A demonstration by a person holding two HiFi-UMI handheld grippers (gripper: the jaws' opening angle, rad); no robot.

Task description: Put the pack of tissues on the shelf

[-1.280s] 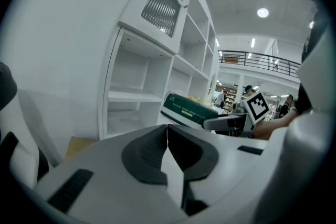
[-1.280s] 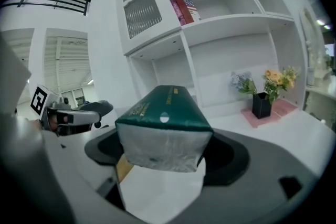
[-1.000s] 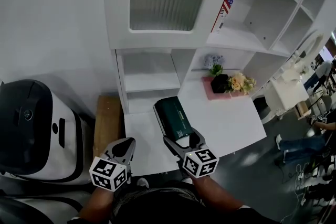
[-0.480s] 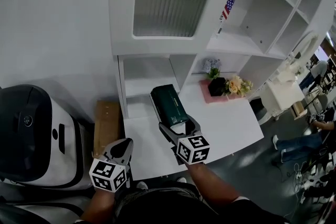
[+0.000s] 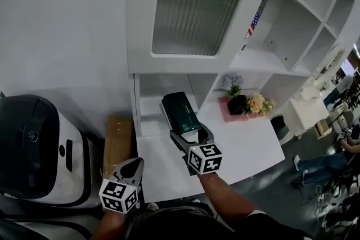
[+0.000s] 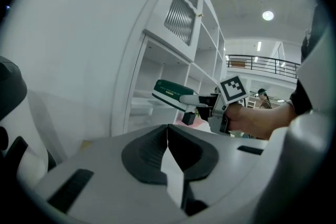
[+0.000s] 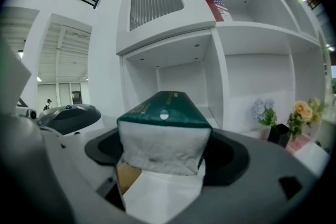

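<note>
The pack of tissues [image 5: 181, 113] is dark green with a white end. It hangs in the air in front of the white shelf unit [image 5: 194, 64], pointing at the lower left cubby [image 5: 160, 95]. My right gripper [image 5: 190, 135] is shut on its near end. In the right gripper view the tissue pack [image 7: 163, 128] fills the space between the jaws of the right gripper [image 7: 164, 157], with the cubby [image 7: 181, 78] straight ahead. My left gripper [image 5: 130, 168] hangs low at the left, shut and holding nothing. The left gripper [image 6: 167, 140] sees the green pack [image 6: 170, 93] from the side.
A white desk top [image 5: 247, 143] juts out below the shelves. On it stand a black pot of flowers [image 5: 247, 103] and a pink tray. A flag-printed box [image 5: 254, 22] leans in an upper cubby. A black-and-white machine [image 5: 39, 149] and a cardboard box [image 5: 117, 140] sit at the left.
My right gripper has carried the tissue pack forward and slightly up, closer to the lower left cubby. The left gripper has dropped a little lower in view.
</note>
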